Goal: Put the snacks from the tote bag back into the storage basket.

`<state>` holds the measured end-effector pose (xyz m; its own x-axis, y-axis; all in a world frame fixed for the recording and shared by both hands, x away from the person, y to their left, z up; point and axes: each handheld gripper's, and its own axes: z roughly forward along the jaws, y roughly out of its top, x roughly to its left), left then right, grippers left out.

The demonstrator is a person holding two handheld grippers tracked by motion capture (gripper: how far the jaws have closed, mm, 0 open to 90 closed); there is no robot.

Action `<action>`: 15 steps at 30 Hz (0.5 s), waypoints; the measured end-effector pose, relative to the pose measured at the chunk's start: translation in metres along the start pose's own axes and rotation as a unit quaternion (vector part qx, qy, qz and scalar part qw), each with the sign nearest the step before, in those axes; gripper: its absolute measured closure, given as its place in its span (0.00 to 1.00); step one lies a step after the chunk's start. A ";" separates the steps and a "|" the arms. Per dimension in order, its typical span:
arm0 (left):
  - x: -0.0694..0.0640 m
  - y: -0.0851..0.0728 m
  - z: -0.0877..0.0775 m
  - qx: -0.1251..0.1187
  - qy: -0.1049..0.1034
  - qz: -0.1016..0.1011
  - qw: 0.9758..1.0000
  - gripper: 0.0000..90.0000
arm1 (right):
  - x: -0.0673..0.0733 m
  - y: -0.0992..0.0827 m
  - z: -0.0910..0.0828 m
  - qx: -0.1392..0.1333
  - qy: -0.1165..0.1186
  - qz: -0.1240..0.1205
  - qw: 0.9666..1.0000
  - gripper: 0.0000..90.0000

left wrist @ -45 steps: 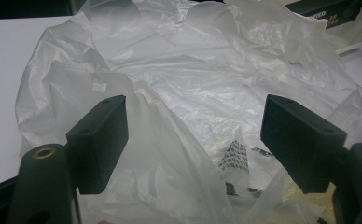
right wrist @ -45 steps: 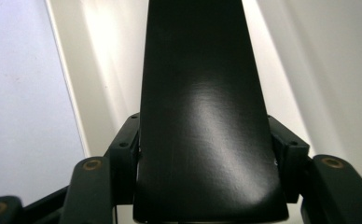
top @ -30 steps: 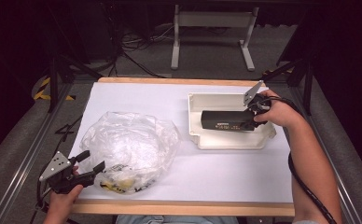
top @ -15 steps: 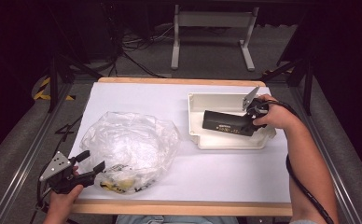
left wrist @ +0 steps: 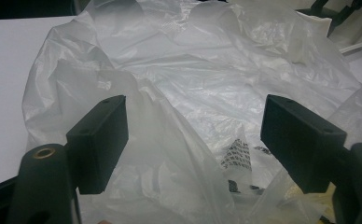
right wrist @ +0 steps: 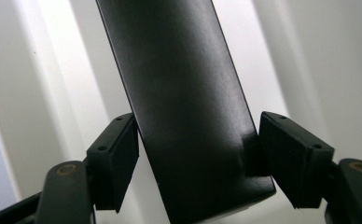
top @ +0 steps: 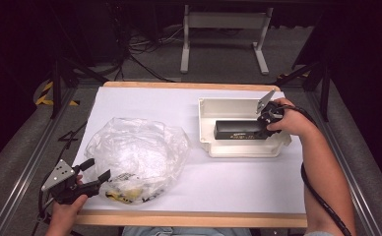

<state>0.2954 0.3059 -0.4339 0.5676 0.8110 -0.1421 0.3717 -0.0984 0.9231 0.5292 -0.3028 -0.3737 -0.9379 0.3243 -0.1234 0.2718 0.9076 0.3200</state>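
Note:
A long black box (top: 238, 130) lies in the white tray (top: 243, 151) at the table's right. My right gripper (top: 264, 129) is at the box's right end. In the right gripper view the box (right wrist: 184, 93) runs up between the jaws, which have just been opening; the pads stand close beside it without pressing, so my right gripper (right wrist: 198, 154) is open. At the near left, my left gripper (top: 98, 172) is open at the edge of a crumpled clear plastic bag (top: 140, 152). The bag (left wrist: 193, 79) lies in front of and under the spread left gripper (left wrist: 193, 140).
Printed yellow and black packaging (top: 125, 192) shows through the bag's near end. The table (top: 238, 187) is covered in white paper with a wooden front edge. Metal rails run along both sides, and a stand's legs (top: 223, 44) are beyond the far edge.
The black box tilted a little half a second ago and now lies level in the tray. The right hand has barely shifted at its end. The left gripper has stayed put.

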 end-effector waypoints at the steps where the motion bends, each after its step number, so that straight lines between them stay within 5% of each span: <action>1: 0.000 0.000 0.000 0.001 0.000 0.000 1.000 0.27 | 0.001 0.000 0.000 -0.003 0.000 0.003 1.000 0.34; 15: 0.000 0.000 0.000 0.000 -0.001 0.000 1.000 0.27 | 0.005 0.004 -0.013 -0.026 -0.008 0.025 0.999 0.23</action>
<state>0.2960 0.3060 -0.4339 0.5683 0.8103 -0.1429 0.3712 -0.0975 0.9234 0.5231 -0.3009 -0.3605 -0.9200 0.3727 -0.1210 0.3053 0.8754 0.3747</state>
